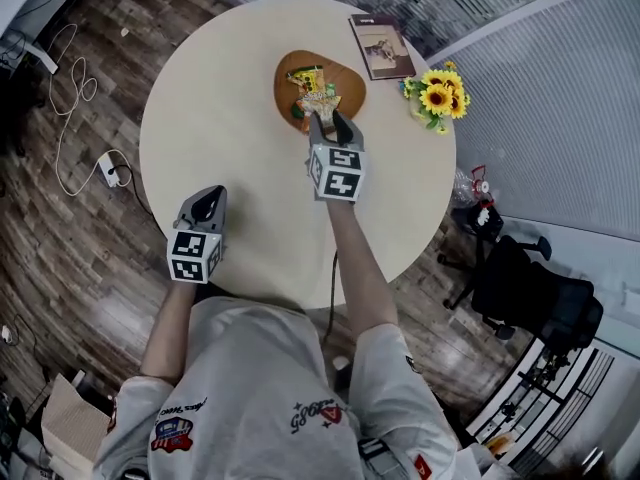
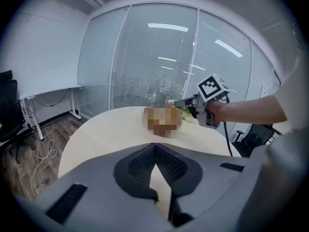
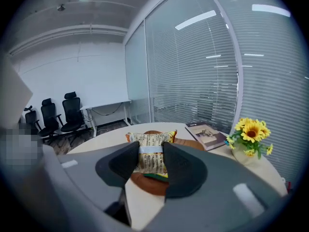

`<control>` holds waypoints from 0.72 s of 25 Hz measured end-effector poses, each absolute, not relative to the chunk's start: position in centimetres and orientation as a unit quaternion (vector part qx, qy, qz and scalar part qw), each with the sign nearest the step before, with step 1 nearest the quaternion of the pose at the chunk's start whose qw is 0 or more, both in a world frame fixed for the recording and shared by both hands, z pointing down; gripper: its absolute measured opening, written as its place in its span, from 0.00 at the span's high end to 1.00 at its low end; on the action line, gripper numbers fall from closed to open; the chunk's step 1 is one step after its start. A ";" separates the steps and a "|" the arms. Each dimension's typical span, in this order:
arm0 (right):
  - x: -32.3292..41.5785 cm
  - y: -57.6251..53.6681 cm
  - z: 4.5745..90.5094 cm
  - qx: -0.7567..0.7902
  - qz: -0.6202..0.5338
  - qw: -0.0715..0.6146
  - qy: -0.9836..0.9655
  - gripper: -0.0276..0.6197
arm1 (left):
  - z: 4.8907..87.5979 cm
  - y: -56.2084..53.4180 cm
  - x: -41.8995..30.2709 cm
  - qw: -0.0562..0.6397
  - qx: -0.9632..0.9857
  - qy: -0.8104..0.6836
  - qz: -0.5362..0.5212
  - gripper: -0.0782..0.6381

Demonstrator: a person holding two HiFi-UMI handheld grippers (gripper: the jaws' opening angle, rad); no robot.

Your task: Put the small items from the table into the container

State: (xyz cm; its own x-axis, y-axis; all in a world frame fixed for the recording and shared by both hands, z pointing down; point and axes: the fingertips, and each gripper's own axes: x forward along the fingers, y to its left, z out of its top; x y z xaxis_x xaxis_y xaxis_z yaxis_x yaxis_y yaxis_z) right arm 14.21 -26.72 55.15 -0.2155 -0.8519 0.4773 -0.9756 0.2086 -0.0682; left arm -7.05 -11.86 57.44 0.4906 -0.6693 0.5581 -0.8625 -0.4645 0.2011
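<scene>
right gripper (image 1: 328, 120): clamped on 1 packet (image 3: 152, 141), over tray (image 1: 352, 90)
left gripper (image 1: 209, 198): jaws together, empty, near table (image 1: 230, 118) edge
tray: 1, green packet (image 3: 153, 177) inside
book (image 1: 382, 46): 1
sunflowers (image 1: 437, 95): 1 bunch

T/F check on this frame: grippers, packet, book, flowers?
1. The right gripper grips a snack packet. True.
2. The left gripper holds a packet too. False: its jaws are together with nothing between them.
3. The book lies inside the wooden tray. False: it lies on the table, apart from the tray.
4. The sunflowers stand near the table's edge, beside the book. True.
</scene>
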 end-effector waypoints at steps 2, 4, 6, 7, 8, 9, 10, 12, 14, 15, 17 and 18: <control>14.5 -29.2 55.9 0.601 0.190 0.182 -0.755 0.71 | 57.5 -11.8 -7.5 0.234 0.828 -0.464 0.211 0.88; 14.5 -30.7 57.3 0.598 0.204 0.198 -0.750 0.71 | 57.5 -11.7 -8.2 0.234 0.824 -0.468 0.217 0.88; 14.6 -31.4 59.0 0.596 0.217 0.218 -0.742 0.71 | 57.5 -11.7 -9.0 0.234 0.821 -0.472 0.219 0.88; 14.6 -31.7 59.8 0.596 0.224 0.227 -0.737 0.71 | 57.5 -11.7 -9.4 0.234 0.820 -0.475 0.219 0.88; 14.6 -31.8 60.5 0.597 0.230 0.232 -0.732 0.71 | 57.4 -11.8 -9.8 0.234 0.818 -0.477 0.219 0.88; 14.6 -31.9 61.0 0.599 0.235 0.235 -0.728 0.71 | 57.4 -11.8 -10.2 0.235 0.817 -0.480 0.219 0.88; 14.7 -31.9 61.3 0.602 0.238 0.234 -0.726 0.71 | 57.4 -11.8 -10.6 0.234 0.815 -0.482 0.220 0.88; 14.8 -31.9 61.2 0.611 0.238 0.217 -0.723 0.71 | 57.5 -11.7 -11.1 0.236 0.813 -0.484 0.221 0.88; 15.1 -31.7 60.4 0.623 0.236 0.189 -0.721 0.62 | 57.5 -11.5 -11.2 0.239 0.813 -0.483 0.221 0.88; 15.3 -31.5 59.9 0.628 0.233 0.178 -0.721 0.61 | 57.4 -11.5 -11.2 0.238 0.814 -0.482 0.221 0.88; 15.6 -30.9 58.6 0.634 0.221 0.163 -0.723 0.60 | 57.1 -11.5 -10.9 0.235 0.817 -0.480 0.217 0.88; 15.6 -30.5 57.6 0.634 0.214 0.154 -0.727 0.60 | 57.0 -11.6 -10.6 0.234 0.818 -0.480 0.214 0.88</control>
State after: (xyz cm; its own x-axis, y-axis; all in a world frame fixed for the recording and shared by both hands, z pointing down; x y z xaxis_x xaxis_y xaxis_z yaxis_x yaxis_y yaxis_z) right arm 15.61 -30.51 57.59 -0.1491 -0.8562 0.4946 -0.9877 0.1047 -0.1164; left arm -10.61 -11.61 56.99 0.4479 -0.6846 0.5751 -0.8851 -0.4303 0.1772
